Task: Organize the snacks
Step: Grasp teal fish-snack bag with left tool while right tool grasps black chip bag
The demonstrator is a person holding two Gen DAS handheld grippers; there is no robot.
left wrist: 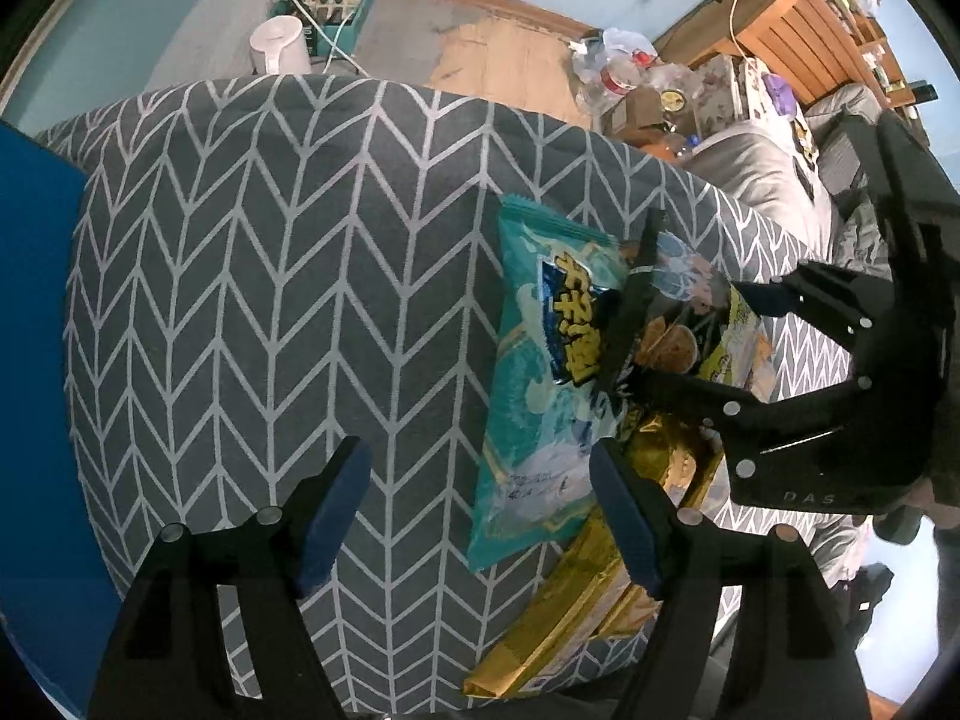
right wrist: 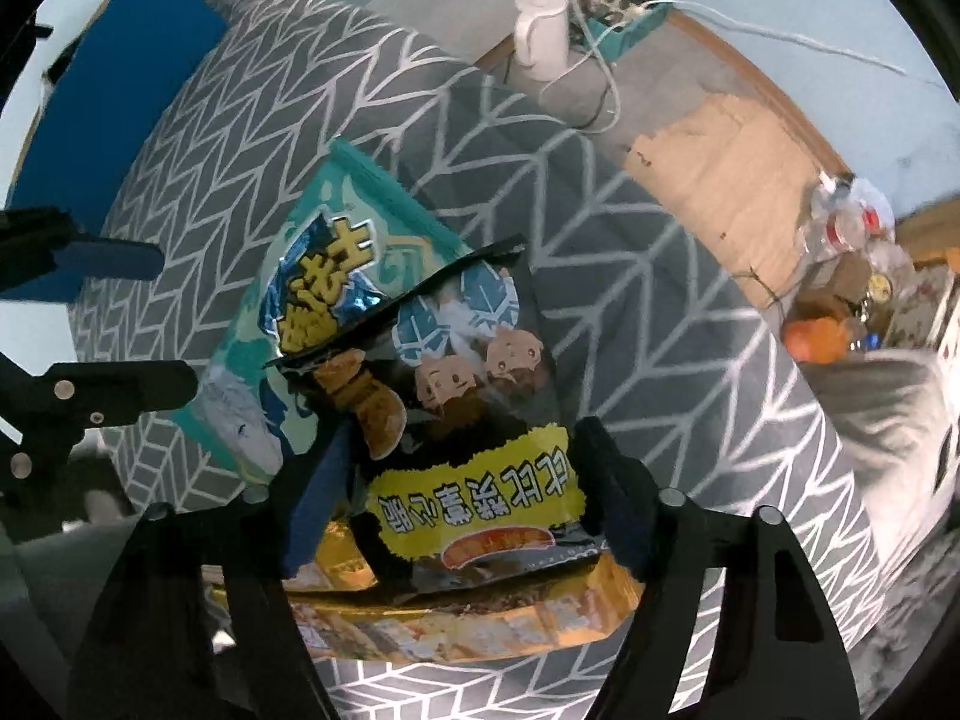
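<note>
Three snack bags lie stacked on a grey chevron cloth. A teal bag with yellow letters lies partly over a gold bag. A black bag with cartoon faces and a yellow label lies on both. My right gripper is shut on the black bag, its blue pads at either side of the bag's lower part; it also shows in the left wrist view. My left gripper is open and empty just above the cloth, its right finger over the teal bag's edge.
A blue box stands at the cloth's left edge. Beyond the far edge are a white kettle, a teal crate with a power strip, flat cardboard, and a pile of bottles and clutter by a bed.
</note>
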